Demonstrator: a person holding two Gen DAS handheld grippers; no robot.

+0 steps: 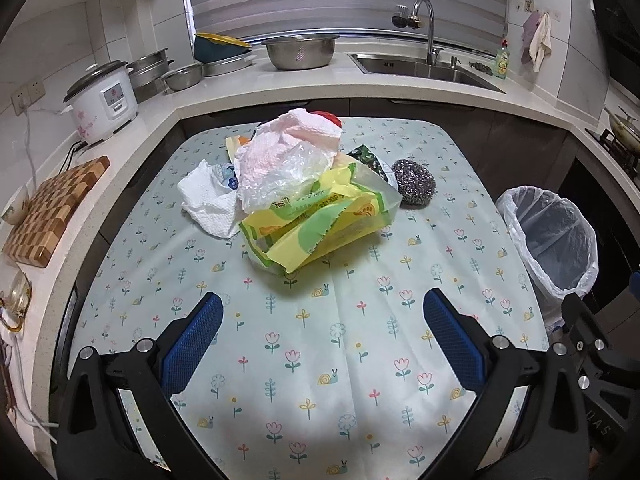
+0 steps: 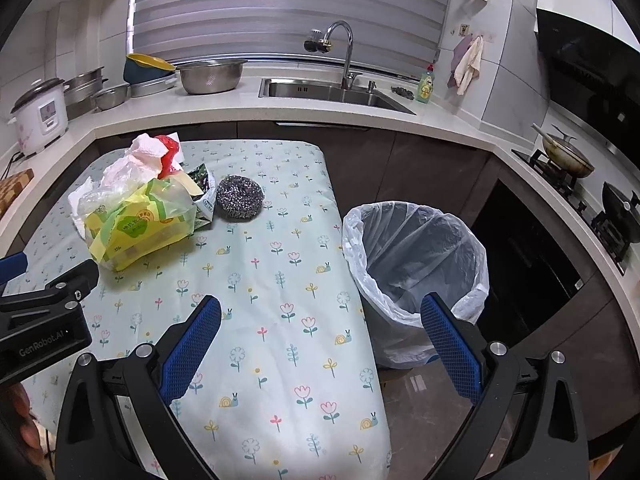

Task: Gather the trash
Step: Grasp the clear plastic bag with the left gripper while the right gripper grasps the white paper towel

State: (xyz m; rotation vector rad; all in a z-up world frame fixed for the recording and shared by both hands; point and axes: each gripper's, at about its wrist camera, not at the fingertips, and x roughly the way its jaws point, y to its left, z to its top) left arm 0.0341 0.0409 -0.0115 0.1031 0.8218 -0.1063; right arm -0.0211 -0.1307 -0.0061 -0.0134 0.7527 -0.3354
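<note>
Left wrist view: the left tongs [image 1: 323,312] hang spread wide and empty above the bench [image 1: 360,360], short of the trash pile [image 1: 296,192]. Right wrist view: the right tongs [image 2: 320,314], likewise wide and empty, straddle the bench edge and the lined bin [image 2: 416,256].

Heap of trash [image 1: 304,184] on the flowered tablecloth: yellow-green plastic wrapper [image 1: 320,224] in front, crumpled clear film and pink-white paper towel [image 1: 296,148] on top, white paper towel [image 1: 208,200] at left. Steel scouring pad [image 1: 413,181] just right of the heap. Bin lined with a white bag [image 2: 416,264], upright and open, on the floor beside the table's right edge.
</note>
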